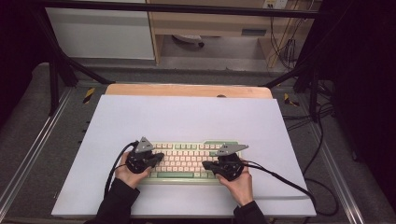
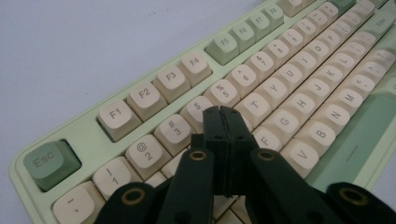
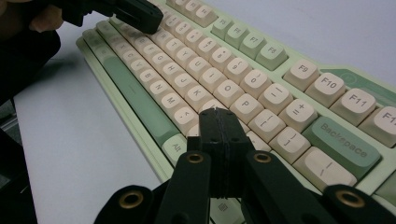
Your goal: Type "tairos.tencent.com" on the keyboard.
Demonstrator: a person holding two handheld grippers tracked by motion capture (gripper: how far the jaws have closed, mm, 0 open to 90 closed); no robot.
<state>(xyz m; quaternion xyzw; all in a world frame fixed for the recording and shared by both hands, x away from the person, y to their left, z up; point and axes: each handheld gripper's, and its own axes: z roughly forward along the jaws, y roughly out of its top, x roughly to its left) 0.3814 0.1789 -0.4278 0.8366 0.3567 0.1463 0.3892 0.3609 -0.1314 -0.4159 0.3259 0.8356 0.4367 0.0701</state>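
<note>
Lying on the white table mat, the pale green keyboard with cream keys sits between both hands; the left gripper and right gripper, jaws closed empty, angle inward over its ends.

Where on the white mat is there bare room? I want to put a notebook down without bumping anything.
The white mat is bare between the keyboard and the wooden table edge, and beside each end of the keyboard. Over the keyboard it is crowded: both grippers hover there.

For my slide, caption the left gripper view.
Shut left gripper poised over the cream-and-green keyboard near its number row.
</note>
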